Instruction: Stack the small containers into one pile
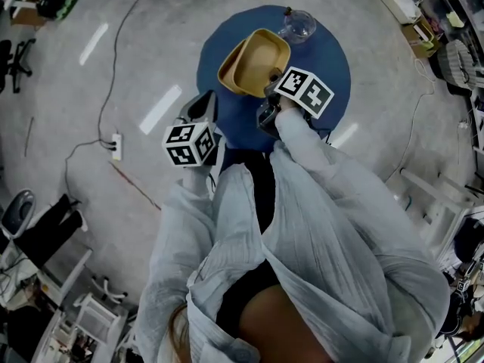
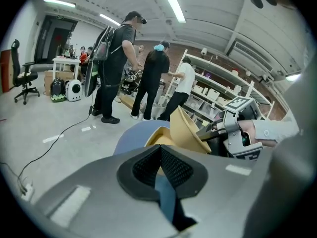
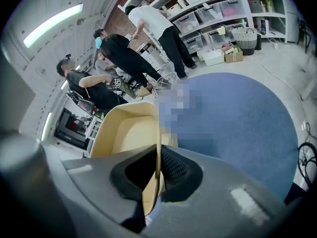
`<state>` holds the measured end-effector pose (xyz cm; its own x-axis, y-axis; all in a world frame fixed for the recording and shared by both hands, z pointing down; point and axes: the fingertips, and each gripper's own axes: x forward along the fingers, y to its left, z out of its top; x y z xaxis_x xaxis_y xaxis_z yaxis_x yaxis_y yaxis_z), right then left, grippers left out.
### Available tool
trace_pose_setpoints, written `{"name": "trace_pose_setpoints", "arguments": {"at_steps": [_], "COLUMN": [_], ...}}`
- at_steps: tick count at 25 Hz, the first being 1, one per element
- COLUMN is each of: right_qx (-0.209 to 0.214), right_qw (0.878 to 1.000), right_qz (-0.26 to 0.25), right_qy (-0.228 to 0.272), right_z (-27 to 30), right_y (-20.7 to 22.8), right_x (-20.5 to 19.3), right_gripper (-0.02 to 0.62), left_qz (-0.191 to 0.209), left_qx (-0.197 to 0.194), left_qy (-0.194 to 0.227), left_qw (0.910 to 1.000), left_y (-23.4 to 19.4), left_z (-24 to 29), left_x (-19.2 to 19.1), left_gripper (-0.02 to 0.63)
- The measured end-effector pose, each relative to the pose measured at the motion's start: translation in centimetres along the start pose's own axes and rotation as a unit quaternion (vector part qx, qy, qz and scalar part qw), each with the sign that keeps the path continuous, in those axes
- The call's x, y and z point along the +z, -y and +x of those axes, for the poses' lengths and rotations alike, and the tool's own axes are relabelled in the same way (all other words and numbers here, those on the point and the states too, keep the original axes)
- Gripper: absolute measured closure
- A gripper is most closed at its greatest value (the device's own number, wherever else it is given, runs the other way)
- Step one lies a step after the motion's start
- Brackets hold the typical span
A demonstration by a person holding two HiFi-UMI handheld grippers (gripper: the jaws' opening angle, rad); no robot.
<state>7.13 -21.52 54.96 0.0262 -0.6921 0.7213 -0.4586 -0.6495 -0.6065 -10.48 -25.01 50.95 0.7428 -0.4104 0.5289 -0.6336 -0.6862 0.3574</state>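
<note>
The yellow container (image 1: 253, 63) hangs tilted over the blue round surface (image 1: 333, 59) — your right gripper (image 3: 157, 168) has its thin rim pinched tight between the pads. Your left gripper (image 2: 160, 155) is near it, lower left — jaws closed, nothing between them.

Yellow containers: two, namely upper container (image 2: 190, 128) and lower container (image 2: 153, 139). Clear glass vessel (image 1: 296, 25), far side: one. Round blue surface (image 1: 333, 63): one.

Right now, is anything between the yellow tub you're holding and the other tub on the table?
Nothing visible. The right gripper holds the tilted yellow plastic tub over the second yellow tub on the round blue table; the clear glass vessel stands aside.
</note>
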Motion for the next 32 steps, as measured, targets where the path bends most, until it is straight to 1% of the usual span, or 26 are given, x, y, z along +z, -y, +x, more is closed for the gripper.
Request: {"name": "trace_pose_setpoints", "arguments": {"at_steps": [6, 14, 21, 26, 32], "right_qx": [-0.020, -0.054, -0.092, -0.107, -0.131], "right_qw": [0.999, 0.994, 0.991, 0.990, 0.986], "right_qz": [0.043, 0.082, 0.079, 0.065, 0.075], "right_qy": [0.013, 0.043, 0.058, 0.067, 0.069], "right_z": [1.3, 2.3, 2.1, 1.9, 2.1], "right_y": [-1.0, -0.4, 0.9, 1.1, 1.4], "right_x": [-2.0, -3.2, -4.2, -4.0, -3.9], "right_gripper": [0.586, 0.586, 0.586, 0.584, 0.581], "left_qz": [0.012, 0.029, 0.028, 0.027, 0.025], "left_qx": [-0.020, -0.046, -0.063, -0.072, -0.076], "left_qy": [-0.014, -0.034, -0.046, -0.051, -0.051], "left_qw": [0.9996, 0.9980, 0.9966, 0.9957, 0.9955], "left_y": [-1.9, -4.1, -4.9, -4.6, -4.4], "left_z": [-0.1, 0.1, 0.4, 0.7, 1.1], "left_x": [0.3, 0.3, -0.6, -1.0, -1.3], "left_gripper": [0.593, 0.593, 0.594, 0.594, 0.594]}}
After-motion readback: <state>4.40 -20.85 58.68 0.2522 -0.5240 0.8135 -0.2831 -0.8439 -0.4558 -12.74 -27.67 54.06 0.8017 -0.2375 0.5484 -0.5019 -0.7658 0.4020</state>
